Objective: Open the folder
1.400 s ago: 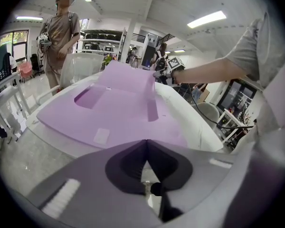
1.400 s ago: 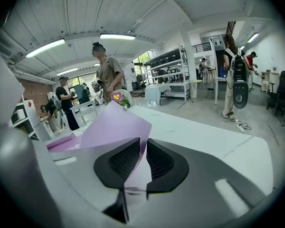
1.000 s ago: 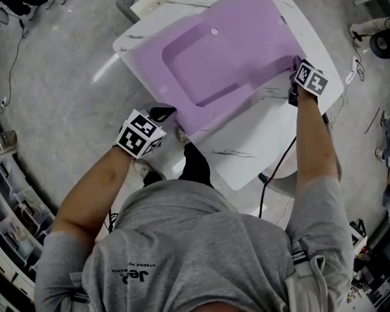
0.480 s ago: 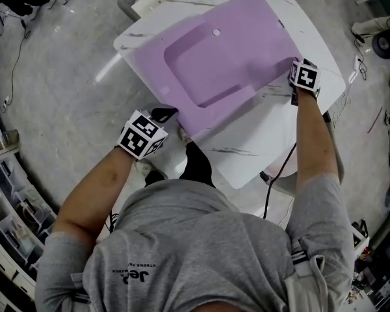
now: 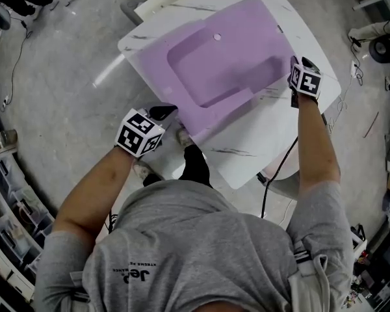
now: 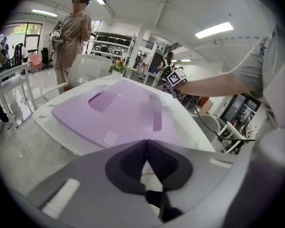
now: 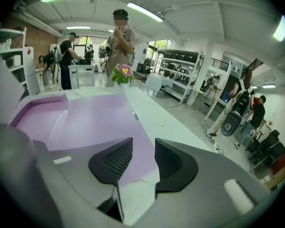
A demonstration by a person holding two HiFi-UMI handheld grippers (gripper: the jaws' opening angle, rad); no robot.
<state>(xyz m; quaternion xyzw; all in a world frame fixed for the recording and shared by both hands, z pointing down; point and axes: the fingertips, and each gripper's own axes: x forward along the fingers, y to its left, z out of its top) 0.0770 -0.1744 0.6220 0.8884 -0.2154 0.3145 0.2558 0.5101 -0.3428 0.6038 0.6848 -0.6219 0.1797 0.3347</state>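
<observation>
Rolled a little at the wrist since a second ago, the right tool [image 5: 293,67] sits at the right edge of the purple folder [image 5: 227,57], and its jaws have just been opening. In the right gripper view they stand apart [image 7: 143,148]; through the gap show the folder's near right corner [image 7: 95,122] and the white bench beyond it, and neither pad presses on anything.

The left tool [image 5: 164,112] has barely shifted. It is at the folder's near left corner, over the near left edge of the bench [image 5: 247,155]. In the left gripper view its jaws [image 6: 146,141] are together, tip against tip, with nothing visible between them; the folder's near edge [image 6: 128,113] lies just beyond the tips.

The folder lies flat and closed across the far half of the bench, turned at an angle to its edges. A darker flap shape shows in its middle, with a small round button [image 5: 216,36] towards the far side. A pink flower [image 7: 123,72] stands at the far end of the bench. A person [image 7: 118,37] stands on the floor beyond it.
</observation>
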